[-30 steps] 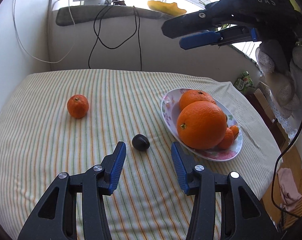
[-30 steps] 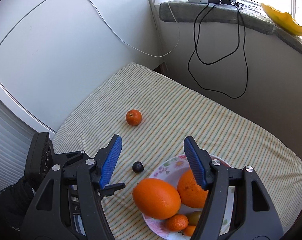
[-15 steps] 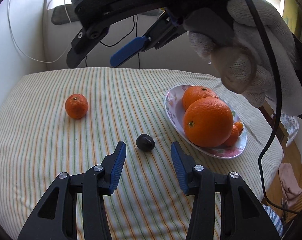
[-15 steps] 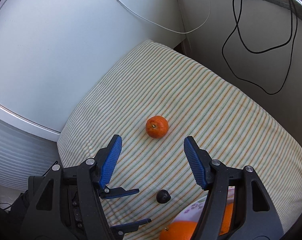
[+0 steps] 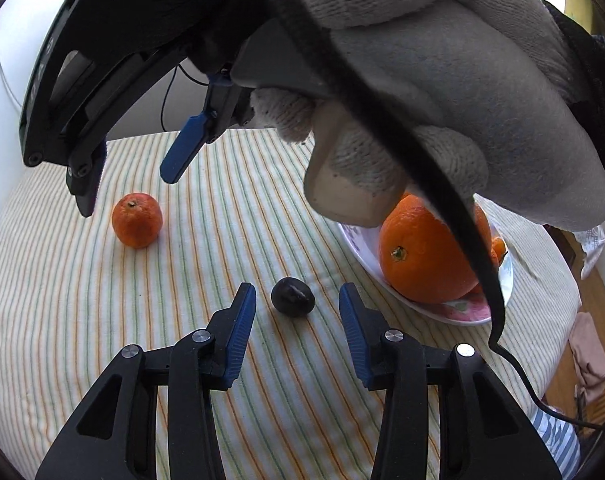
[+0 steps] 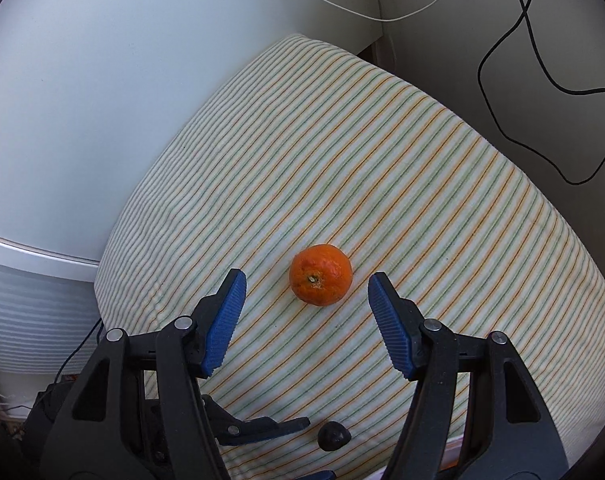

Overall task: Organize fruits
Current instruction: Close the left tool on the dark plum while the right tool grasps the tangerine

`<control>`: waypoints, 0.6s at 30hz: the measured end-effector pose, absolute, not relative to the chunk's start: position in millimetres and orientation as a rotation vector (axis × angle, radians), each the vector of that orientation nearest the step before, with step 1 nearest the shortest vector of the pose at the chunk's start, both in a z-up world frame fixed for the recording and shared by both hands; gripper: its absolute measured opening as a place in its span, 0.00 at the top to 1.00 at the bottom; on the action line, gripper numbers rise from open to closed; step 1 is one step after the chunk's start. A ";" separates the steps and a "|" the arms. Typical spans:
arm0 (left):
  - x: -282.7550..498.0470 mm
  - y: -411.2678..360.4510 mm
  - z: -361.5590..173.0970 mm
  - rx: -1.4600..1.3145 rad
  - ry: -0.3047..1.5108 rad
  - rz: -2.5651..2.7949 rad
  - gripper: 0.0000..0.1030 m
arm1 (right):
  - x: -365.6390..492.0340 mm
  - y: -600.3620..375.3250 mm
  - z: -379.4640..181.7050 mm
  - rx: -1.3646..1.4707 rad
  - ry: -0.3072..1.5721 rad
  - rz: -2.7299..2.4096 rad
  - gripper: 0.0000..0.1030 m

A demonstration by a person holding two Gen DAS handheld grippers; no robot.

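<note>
Left wrist view: left gripper [image 5: 297, 306] spread wide, empty, framing small glossy dark fruit [image 5: 293, 302] on striped cloth [image 5: 62, 300]; plate [image 5: 462, 312] of oranges near right.

Right wrist view: right gripper [image 6: 304, 298] spread, empty, bracketing dimpled round mandarin [image 6: 320, 274]. Likely next: lower, close gently, carry to plate.

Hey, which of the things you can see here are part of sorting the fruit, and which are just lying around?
Part of the job:
- small orange loose on the cloth
- dark fruit loose on the cloth
- large orange on the floral plate
- left tongs and right tongs, both open

Lying about:
- black cable
- white cable
- striped tablecloth
</note>
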State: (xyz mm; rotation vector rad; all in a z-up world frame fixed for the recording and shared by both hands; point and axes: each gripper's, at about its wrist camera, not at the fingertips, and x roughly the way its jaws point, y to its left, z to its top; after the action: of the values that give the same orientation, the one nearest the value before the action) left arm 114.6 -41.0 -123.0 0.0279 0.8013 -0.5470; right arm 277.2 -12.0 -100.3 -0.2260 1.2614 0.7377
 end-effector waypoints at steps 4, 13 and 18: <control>119.0 -41.0 -127.0 0.029 0.812 -0.549 0.60 | 282.5 -7.2 -110.0 -0.240 1.283 0.730 0.37; 130.4 -48.8 -135.7 0.026 0.839 -0.561 0.63 | 288.8 3.5 -126.0 -0.279 1.307 0.722 0.41; 138.5 -50.4 -137.2 0.037 0.842 -0.569 0.69 | 286.9 7.8 -131.3 -0.288 1.312 0.717 0.44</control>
State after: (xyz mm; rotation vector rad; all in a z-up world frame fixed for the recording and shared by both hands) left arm 138.5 -50.4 -137.2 0.0371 0.8421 -0.5687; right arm 286.9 7.8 -131.3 -0.2879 1.3121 0.7165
